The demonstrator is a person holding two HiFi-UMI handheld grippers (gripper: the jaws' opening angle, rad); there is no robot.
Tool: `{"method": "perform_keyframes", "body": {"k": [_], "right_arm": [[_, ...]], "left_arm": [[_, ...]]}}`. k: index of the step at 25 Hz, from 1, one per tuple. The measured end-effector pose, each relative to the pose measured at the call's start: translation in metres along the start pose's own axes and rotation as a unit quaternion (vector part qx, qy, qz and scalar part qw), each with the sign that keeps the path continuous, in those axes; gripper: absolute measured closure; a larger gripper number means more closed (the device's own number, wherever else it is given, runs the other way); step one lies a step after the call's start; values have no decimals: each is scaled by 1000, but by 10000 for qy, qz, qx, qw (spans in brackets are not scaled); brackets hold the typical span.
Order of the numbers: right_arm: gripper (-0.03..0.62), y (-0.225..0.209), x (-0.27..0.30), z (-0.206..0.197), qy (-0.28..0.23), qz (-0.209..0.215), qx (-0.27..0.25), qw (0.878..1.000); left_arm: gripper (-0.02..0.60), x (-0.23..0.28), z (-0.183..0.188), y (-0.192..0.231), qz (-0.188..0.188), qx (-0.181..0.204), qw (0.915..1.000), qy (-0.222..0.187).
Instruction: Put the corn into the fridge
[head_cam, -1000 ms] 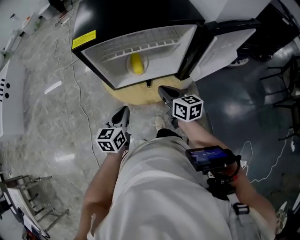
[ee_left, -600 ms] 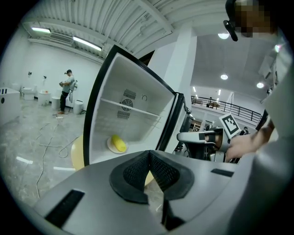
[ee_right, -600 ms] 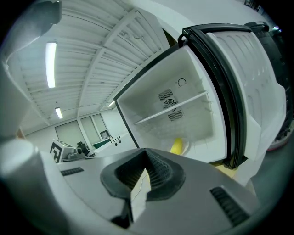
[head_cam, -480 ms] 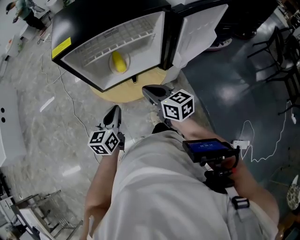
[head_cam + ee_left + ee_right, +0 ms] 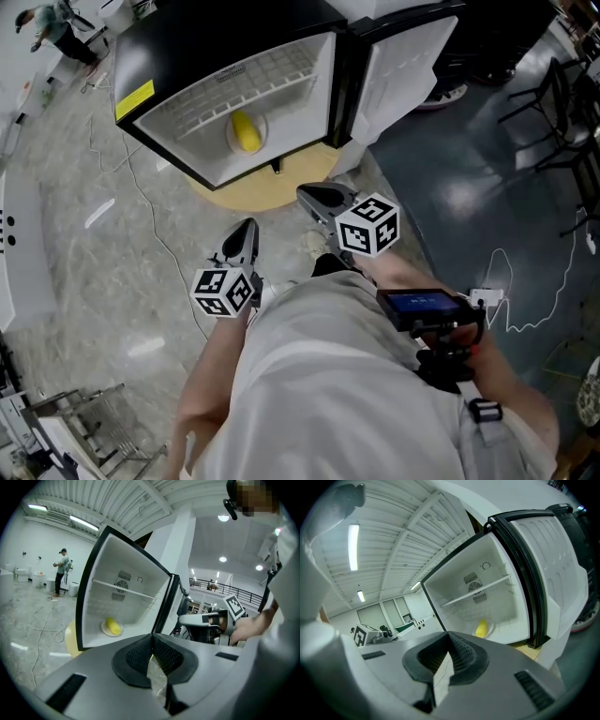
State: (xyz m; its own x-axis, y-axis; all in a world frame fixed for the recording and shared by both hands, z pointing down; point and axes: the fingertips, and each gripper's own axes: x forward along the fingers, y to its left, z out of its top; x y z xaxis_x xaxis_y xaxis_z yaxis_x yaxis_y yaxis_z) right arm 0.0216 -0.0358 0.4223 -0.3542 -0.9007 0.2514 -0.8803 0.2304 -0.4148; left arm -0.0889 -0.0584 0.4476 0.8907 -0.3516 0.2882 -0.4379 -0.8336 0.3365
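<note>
The yellow corn (image 5: 246, 132) lies on a white plate (image 5: 232, 141) on the floor of the open fridge (image 5: 225, 103); it also shows as corn (image 5: 112, 625) in the left gripper view and corn (image 5: 481, 629) in the right gripper view. The fridge door (image 5: 405, 58) stands swung open to the right. My left gripper (image 5: 244, 234) is shut and empty, held back from the fridge over the floor. My right gripper (image 5: 321, 198) is shut with nothing in it, just short of the fridge's front.
The fridge stands on a round yellow mat (image 5: 267, 187). A wire shelf (image 5: 124, 592) spans the fridge above the corn. Cables (image 5: 141, 202) trail over the grey floor at left. A person (image 5: 61, 571) stands far off at left. A black chair (image 5: 553, 112) is at right.
The view has shifted a little; both grippers have drawn slightly back and lower in the picture. The corn stays on its plate in the fridge and both grippers remain shut.
</note>
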Motion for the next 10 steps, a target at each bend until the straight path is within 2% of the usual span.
{"method": "perform_keyframes", "body": {"k": [10], "right_arm": [[586,10,-2,-1,-24,19,-69,10000]], "left_arm": [[574,-10,-16,-1,8,-105,9998,138]]}}
